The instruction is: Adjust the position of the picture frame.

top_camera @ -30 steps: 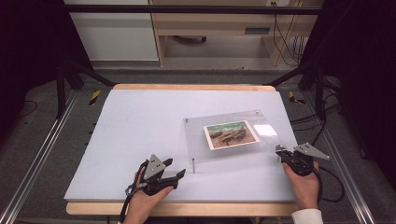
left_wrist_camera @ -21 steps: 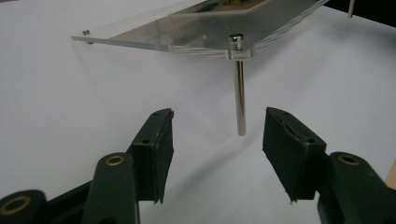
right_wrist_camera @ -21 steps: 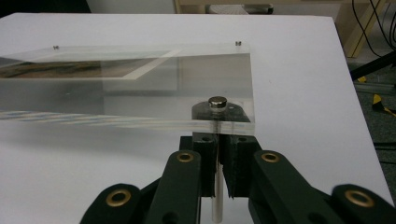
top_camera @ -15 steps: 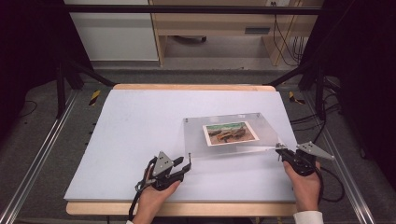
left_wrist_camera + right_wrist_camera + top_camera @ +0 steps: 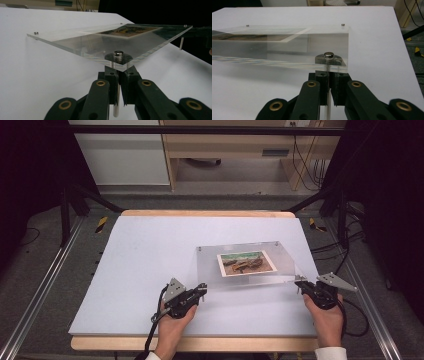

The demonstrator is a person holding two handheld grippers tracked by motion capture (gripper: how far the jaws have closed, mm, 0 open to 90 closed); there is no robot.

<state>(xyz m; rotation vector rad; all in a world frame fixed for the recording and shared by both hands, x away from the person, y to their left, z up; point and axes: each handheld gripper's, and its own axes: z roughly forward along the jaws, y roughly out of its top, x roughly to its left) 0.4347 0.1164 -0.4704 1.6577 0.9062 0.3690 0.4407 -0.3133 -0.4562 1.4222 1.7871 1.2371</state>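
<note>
A white table [image 5: 150, 270] fills the middle; dark floor surrounds it. Both grippers, left gripper [image 5: 201, 290] and right gripper [image 5: 299, 282], clamp the standoff legs of the clear acrylic frame [image 5: 250, 275]; its photo [image 5: 246, 262] is hard to make out.

White bench [image 5: 150, 270] w/ wood edge; alu rails either side, wooden desk [image 5: 225, 145] & cables [image 5: 305, 165] behind, grey floor.
</note>
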